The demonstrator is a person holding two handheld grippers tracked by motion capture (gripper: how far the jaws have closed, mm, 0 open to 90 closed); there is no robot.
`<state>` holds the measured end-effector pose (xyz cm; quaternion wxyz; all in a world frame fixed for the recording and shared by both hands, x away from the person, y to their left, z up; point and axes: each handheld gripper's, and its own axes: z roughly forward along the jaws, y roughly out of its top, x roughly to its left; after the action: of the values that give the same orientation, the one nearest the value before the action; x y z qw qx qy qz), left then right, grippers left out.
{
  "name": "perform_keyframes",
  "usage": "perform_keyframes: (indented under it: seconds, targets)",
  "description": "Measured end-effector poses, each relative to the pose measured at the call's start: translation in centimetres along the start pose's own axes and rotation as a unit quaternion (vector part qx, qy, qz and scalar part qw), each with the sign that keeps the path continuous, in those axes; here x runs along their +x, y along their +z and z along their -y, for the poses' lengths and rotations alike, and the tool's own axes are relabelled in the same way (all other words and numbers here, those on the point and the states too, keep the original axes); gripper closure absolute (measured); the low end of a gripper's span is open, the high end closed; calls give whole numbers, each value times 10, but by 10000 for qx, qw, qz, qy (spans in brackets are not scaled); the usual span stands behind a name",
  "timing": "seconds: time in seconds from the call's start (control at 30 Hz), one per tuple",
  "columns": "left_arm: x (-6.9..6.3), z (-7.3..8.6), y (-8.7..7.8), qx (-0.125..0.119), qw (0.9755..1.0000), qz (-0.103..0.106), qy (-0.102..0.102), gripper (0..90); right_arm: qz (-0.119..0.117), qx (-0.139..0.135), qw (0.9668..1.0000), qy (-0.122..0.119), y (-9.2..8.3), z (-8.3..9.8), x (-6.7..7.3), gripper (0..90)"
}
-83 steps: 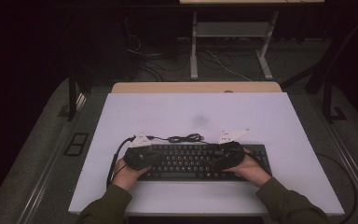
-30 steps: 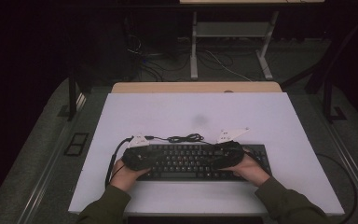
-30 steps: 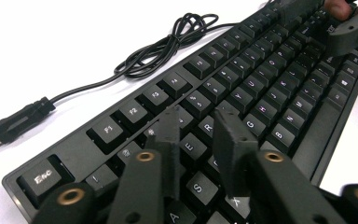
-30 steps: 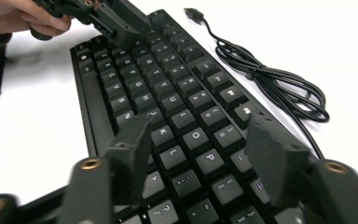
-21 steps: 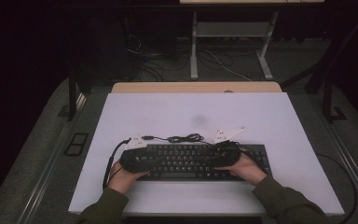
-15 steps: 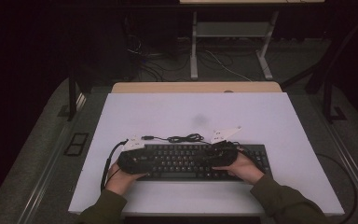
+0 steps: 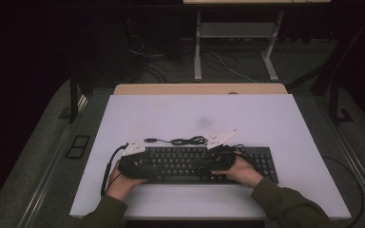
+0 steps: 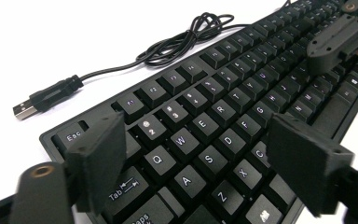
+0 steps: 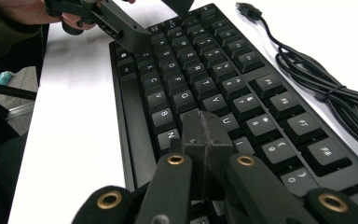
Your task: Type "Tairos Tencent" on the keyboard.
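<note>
1. Nearest the person, a black keyboard [image 7: 204, 164] lies flat on the white table [image 7: 275, 118], at about six o'clock on the tabletop, its long side running along the front edge.
2. It is a full-size board with raised square keycaps and pale legends; in the left gripper view the Esc, Tab, Q, W, A, S and Z keys [image 8: 200, 158] read clearly, and the case shows a thin black rim around the keys.
3. The left gripper [image 7: 135, 164] hovers over the keyboard's nine o'clock end. Its jaws have just been opening and stand well apart, with nothing between them, above the Tab and C keys.
4. The right gripper [image 7: 218, 159] sits over the middle-right keys, around three o'clock of the letter block. Its jaws have just been closing and meet pad to pad, empty, low over the keys near N and U; I cannot tell whether they touch a key.
5. Beyond the keyboard, at twelve o'clock, its thin black cable [image 7: 185, 140] lies loosely bunched on the table, ending in an unplugged USB plug [image 8: 28, 108].
</note>
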<state>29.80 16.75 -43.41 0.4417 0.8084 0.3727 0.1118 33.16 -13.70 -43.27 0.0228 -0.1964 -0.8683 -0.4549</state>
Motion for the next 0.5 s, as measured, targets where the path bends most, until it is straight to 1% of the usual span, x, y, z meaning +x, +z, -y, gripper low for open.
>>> perform_keyframes:
  seconds: [0.5]
  targets:
    - [0,0,1,1,10000,-3,9,179,-54,166,9998,-27,14,-2,7,894]
